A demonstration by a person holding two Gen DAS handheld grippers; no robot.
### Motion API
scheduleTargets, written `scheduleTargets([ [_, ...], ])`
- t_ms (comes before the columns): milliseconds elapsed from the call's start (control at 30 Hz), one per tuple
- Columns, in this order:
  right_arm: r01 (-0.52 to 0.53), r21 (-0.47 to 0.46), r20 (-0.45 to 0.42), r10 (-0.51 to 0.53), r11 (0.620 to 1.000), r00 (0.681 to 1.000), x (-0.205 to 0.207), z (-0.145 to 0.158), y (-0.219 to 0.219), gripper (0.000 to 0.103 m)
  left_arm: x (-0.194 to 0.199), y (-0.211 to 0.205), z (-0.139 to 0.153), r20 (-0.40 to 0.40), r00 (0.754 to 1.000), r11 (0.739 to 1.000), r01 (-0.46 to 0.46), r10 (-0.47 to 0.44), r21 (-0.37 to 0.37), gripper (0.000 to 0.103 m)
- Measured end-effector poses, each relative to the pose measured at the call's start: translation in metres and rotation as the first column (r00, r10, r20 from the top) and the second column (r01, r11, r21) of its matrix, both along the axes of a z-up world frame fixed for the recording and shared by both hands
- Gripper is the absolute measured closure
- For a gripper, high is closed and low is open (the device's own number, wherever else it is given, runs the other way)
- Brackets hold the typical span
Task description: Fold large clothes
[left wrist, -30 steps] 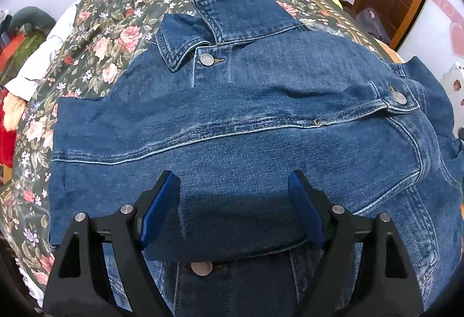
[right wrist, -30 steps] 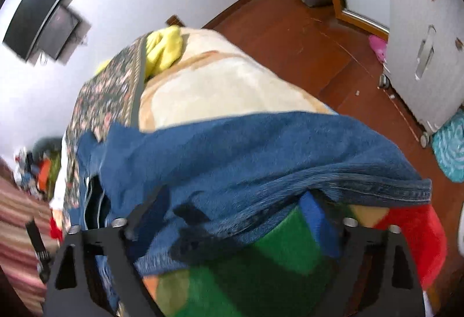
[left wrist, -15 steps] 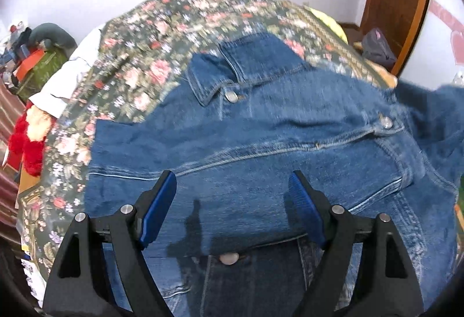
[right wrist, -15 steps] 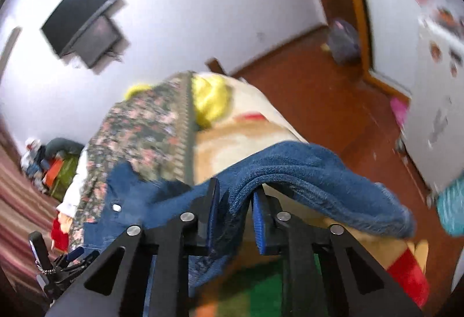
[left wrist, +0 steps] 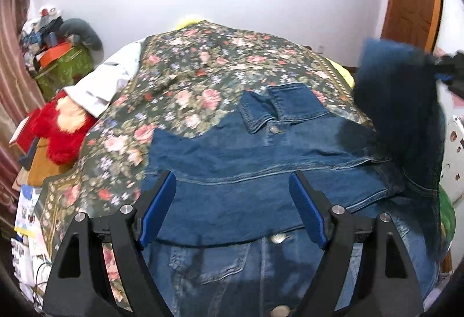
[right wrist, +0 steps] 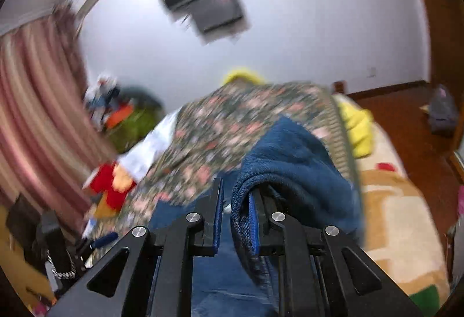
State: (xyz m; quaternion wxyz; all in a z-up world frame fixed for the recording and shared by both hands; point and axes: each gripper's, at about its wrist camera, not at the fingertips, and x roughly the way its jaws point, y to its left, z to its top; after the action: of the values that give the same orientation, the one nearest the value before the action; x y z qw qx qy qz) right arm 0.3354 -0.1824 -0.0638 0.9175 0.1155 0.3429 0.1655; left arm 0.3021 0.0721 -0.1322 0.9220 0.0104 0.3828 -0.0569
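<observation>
While the left gripper (left wrist: 232,209) is hovering with fingers apart, the right gripper (right wrist: 236,218) is clamping the denim jacket's (left wrist: 249,171) sleeve (right wrist: 293,160) at three o'clock.

Both my grippers look like twins. The left gripper (left wrist: 232,206) has matte black plastic fingers shaped like open triangular frames, with a cutout in each arm at roughly 7 and 5 o'clock. Each side carries two round silver screws near the top. The inner pads (left wrist: 158,211) are bright blue strips. The right gripper (right wrist: 235,215) has the same black frame, four shiny silver screw heads in a row and blue pads (right wrist: 218,218) lining the inside faces.
</observation>
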Motion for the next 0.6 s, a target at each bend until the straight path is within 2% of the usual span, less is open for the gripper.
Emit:
scheduleTargets([
  [100,-0.076,-0.016,-0.131,0.074,0.997,0.989,0.015,-0.038,0.034,0.09,-0.006,0.015,-0.006,-0.015,1.0,1.0,-0.027,0.027,-0.006,0.023],
  [200,-0.131,-0.018,-0.286,0.12,0.991,0.951,0.025,-0.083,0.053,0.089,-0.012,0.026,-0.013,-0.036,0.999,0.999,-0.037,0.036,-0.019,0.023],
  [300,-0.165,-0.041,-0.39,0.137,0.985,0.911,0.028,-0.116,0.062,0.089,-0.015,0.03,-0.022,-0.063,0.997,0.999,-0.04,0.04,-0.007,0.023],
  [333,-0.195,-0.073,-0.451,0.142,0.978,0.881,0.03,-0.13,0.067,0.089,-0.016,0.03,-0.026,-0.072,0.997,0.999,-0.04,0.04,0.0,0.023],
  [400,-0.244,-0.081,-0.537,0.164,0.966,0.828,0.03,-0.152,0.068,0.089,-0.015,0.027,-0.031,-0.089,0.995,0.999,-0.038,0.039,0.013,0.023],
  [433,-0.262,-0.075,-0.565,0.175,0.962,0.806,0.03,-0.158,0.069,0.089,-0.015,0.025,-0.033,-0.094,0.995,0.999,-0.035,0.037,0.018,0.023],
  [500,-0.265,-0.07,-0.548,0.185,0.962,0.816,0.022,-0.155,0.065,0.089,-0.015,0.018,-0.033,-0.095,0.995,0.999,-0.025,0.028,0.027,0.023],
  [600,-0.293,-0.068,-0.567,0.205,0.954,0.798,0.016,-0.145,0.061,0.089,-0.014,0.005,-0.028,-0.086,0.996,0.999,-0.001,0.004,0.037,0.023],
])
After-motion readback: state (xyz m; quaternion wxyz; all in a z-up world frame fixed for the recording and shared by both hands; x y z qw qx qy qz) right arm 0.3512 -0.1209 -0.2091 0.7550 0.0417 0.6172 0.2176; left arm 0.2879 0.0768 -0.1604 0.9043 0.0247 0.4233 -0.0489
